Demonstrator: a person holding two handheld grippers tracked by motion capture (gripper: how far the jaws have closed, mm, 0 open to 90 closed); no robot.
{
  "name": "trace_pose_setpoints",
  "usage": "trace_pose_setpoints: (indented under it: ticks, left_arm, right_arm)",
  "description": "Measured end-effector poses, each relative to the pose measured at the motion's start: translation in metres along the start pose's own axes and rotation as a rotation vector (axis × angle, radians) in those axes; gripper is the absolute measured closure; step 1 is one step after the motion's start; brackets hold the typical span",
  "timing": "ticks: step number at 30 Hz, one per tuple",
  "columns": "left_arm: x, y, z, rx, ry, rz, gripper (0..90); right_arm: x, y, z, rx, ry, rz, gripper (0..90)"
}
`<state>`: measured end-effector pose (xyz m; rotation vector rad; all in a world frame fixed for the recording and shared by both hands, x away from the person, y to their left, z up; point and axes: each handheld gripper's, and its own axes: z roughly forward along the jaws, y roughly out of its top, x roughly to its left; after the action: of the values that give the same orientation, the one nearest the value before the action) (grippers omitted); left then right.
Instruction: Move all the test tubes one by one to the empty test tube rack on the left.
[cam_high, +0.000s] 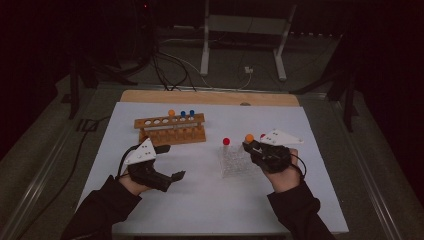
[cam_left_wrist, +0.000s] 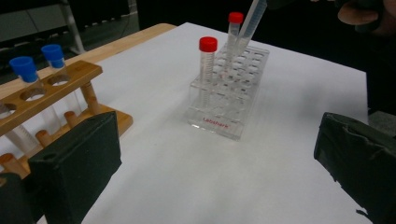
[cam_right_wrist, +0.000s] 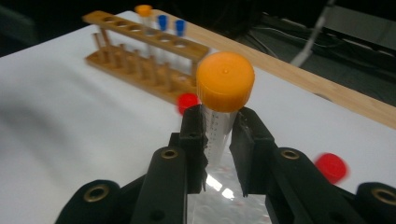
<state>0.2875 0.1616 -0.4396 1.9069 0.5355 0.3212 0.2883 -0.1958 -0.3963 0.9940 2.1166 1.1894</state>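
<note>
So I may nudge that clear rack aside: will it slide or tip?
The clear rack looks like light plastic on a smooth white sheet, so it probably slides easily. Two red-capped tubes stand tall in it, so a high push might tip it; push low.

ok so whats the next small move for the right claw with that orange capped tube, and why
Probably lower it straight down: the right claw is shut on the orange-capped tube, whose tip hangs tilted over the clear rack, seemingly not yet seated in a well.

Orange-capped tube (cam_right_wrist: 219, 122) bottom hidden behind gripper; red caps (cam_right_wrist: 331, 167) blurred.
</note>
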Motion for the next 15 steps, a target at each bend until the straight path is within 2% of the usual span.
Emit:
trace_pose_setpoints:
  ticks: [9, 15]
  left_arm:
    - [-0.007, 0.005, 0.0, 0.002, -0.029, 0.013, 1.5]
    - [-0.014, 0.008, 0.002, 0.007, -0.047, 0.018, 1.5]
  right_arm:
    - [0.03, 0.001, 0.005, 0.016, 0.094, -0.059, 75.0]
    - [0.049, -0.005, 0.017, 0.042, 0.157, -0.091, 75.0]
